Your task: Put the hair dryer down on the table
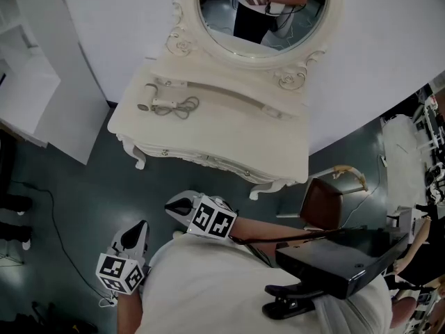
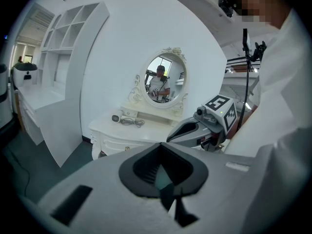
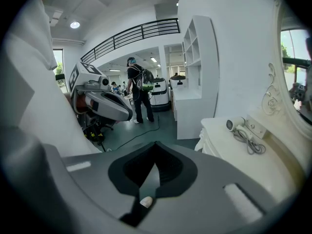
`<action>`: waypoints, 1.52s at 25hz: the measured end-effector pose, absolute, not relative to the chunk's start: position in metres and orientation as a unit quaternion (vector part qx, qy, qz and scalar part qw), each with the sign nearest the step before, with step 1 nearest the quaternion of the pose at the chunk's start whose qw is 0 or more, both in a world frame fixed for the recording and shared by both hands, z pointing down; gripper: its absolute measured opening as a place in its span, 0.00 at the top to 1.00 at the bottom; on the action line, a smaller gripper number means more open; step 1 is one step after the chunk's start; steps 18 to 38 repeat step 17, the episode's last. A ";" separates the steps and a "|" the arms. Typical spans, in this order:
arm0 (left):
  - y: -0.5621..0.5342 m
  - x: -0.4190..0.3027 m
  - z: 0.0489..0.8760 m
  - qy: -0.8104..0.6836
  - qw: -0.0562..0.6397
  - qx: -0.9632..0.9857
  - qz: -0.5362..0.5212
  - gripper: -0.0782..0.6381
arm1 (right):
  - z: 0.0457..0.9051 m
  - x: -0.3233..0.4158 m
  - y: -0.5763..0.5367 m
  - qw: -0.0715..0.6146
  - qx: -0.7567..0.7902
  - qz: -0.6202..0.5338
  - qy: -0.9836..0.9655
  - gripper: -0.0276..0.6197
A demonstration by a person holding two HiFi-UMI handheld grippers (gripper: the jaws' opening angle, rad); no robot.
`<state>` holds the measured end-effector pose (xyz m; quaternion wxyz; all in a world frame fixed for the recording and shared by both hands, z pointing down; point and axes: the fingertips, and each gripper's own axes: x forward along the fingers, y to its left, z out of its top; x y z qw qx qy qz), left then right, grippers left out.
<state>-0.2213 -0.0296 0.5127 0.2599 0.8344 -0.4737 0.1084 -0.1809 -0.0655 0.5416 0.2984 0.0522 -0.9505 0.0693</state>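
Left tongs (image 1: 139, 229) and right tongs (image 1: 172, 205), shut, tilt downward before the table (image 1: 229, 132).

The right gripper's (image 3: 154, 162) grey jaws are seen pressed together at the bottom of the frame, with nothing held between them. To the right, a white hair dryer (image 3: 237, 124) is seen lying on a white bench (image 3: 253, 179), its coiled cord (image 3: 252, 144) just beside it, below an ornate mirror frame (image 3: 272, 99). At the left the left gripper (image 3: 124, 113) is held up, and white shelves (image 3: 197, 72) and a standing person (image 3: 139, 94) are seen further back.
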 end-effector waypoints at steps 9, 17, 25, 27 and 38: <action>-0.068 -0.216 0.517 -0.470 0.267 0.833 0.119 0.89 | 0.547 -0.174 -0.104 0.298 0.054 0.074 -0.950 0.96; -0.126 -0.208 0.517 -0.467 0.274 0.831 0.128 0.89 | 0.551 -0.164 -0.163 0.302 0.053 0.082 -0.948 0.96; -0.126 -0.208 0.517 -0.467 0.274 0.831 0.128 0.89 | 0.551 -0.164 -0.163 0.302 0.053 0.082 -0.948 0.96; -0.126 -0.208 0.517 -0.467 0.274 0.831 0.128 0.89 | 0.551 -0.164 -0.163 0.302 0.053 0.082 -0.948 0.96; -0.126 -0.208 0.517 -0.467 0.274 0.831 0.128 0.89 | 0.551 -0.164 -0.163 0.302 0.053 0.082 -0.948 0.96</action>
